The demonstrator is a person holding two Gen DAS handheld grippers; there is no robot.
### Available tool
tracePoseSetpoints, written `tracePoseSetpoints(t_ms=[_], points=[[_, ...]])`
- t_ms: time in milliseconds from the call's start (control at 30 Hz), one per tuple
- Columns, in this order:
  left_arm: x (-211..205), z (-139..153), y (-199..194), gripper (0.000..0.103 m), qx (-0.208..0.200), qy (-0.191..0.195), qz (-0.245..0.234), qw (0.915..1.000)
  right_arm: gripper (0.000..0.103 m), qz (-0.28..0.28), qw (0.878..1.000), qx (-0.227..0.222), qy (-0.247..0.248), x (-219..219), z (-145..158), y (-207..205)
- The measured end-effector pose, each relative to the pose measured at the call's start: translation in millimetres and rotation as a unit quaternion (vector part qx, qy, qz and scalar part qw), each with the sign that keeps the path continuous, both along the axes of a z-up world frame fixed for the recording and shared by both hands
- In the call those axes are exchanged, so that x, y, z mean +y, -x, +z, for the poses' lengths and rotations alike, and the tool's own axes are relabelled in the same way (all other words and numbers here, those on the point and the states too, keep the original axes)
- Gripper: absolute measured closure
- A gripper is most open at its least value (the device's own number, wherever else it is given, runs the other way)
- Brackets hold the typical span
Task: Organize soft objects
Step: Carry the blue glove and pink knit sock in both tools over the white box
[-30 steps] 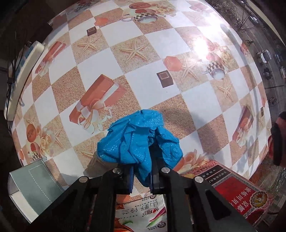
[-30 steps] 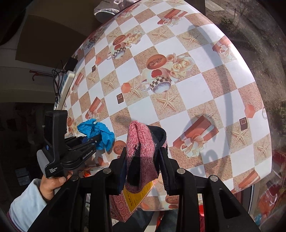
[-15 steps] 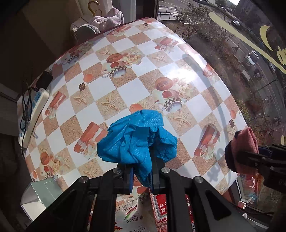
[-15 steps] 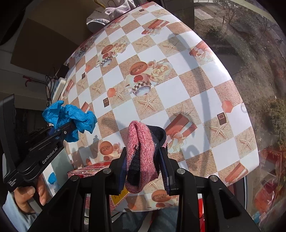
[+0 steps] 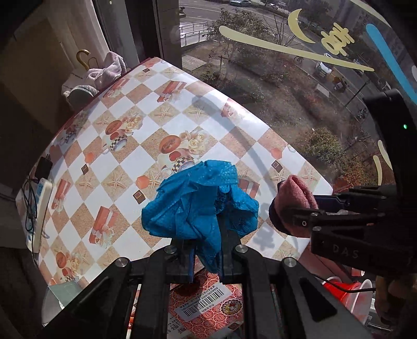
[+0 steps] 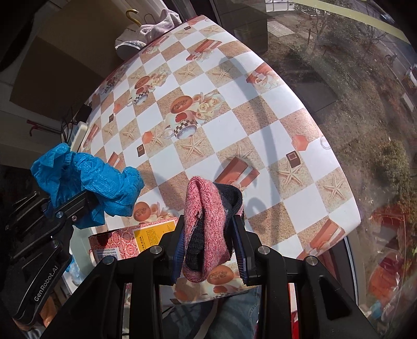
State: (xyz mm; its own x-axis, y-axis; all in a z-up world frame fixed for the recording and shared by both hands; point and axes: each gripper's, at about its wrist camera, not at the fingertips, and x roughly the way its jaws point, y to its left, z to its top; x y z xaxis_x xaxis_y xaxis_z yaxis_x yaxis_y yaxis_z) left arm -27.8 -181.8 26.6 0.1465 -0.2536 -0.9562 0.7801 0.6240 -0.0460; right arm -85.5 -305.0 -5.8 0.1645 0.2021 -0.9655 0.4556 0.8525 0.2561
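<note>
My left gripper point(image 5: 207, 256) is shut on a crumpled blue cloth point(image 5: 198, 203), held high above the checkered table point(image 5: 125, 167). In the right wrist view the same blue cloth point(image 6: 86, 180) bulges out of the left gripper point(image 6: 86, 200) at the left. My right gripper point(image 6: 209, 251) is shut on a folded pink and dark knitted sock point(image 6: 206, 229), also lifted clear of the table point(image 6: 260, 122). In the left wrist view the sock point(image 5: 292, 200) and right gripper point(image 5: 297, 216) sit just right of the blue cloth, at about the same height.
A red patterned box point(image 6: 122, 240) lies at the table's near edge, under the grippers; its barcode side point(image 5: 206, 305) faces up. A white power strip point(image 5: 41, 206) lies along the left edge. Grey cloths point(image 6: 153, 23) are piled past the far corner. A window borders the right side.
Both grippers have risen away from the table with their loads; the left climbed most and rolled. The two grippers now hang closer together, the sock beside the blue cloth.
</note>
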Motion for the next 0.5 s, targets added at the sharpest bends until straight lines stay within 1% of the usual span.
tracePoseSetpoints(t_ms=[267, 500], points=[[-5, 18, 47, 0.089, 0.005, 0.008, -0.064, 0.9979, 0.068, -0.018, 1.0, 0.004, 0.01, 4, 6, 28], [9, 23, 83, 0.089, 0.01, 0.005, -0.112, 0.9937, 0.068, -0.023, 1.0, 0.012, 0.016, 17, 7, 54]])
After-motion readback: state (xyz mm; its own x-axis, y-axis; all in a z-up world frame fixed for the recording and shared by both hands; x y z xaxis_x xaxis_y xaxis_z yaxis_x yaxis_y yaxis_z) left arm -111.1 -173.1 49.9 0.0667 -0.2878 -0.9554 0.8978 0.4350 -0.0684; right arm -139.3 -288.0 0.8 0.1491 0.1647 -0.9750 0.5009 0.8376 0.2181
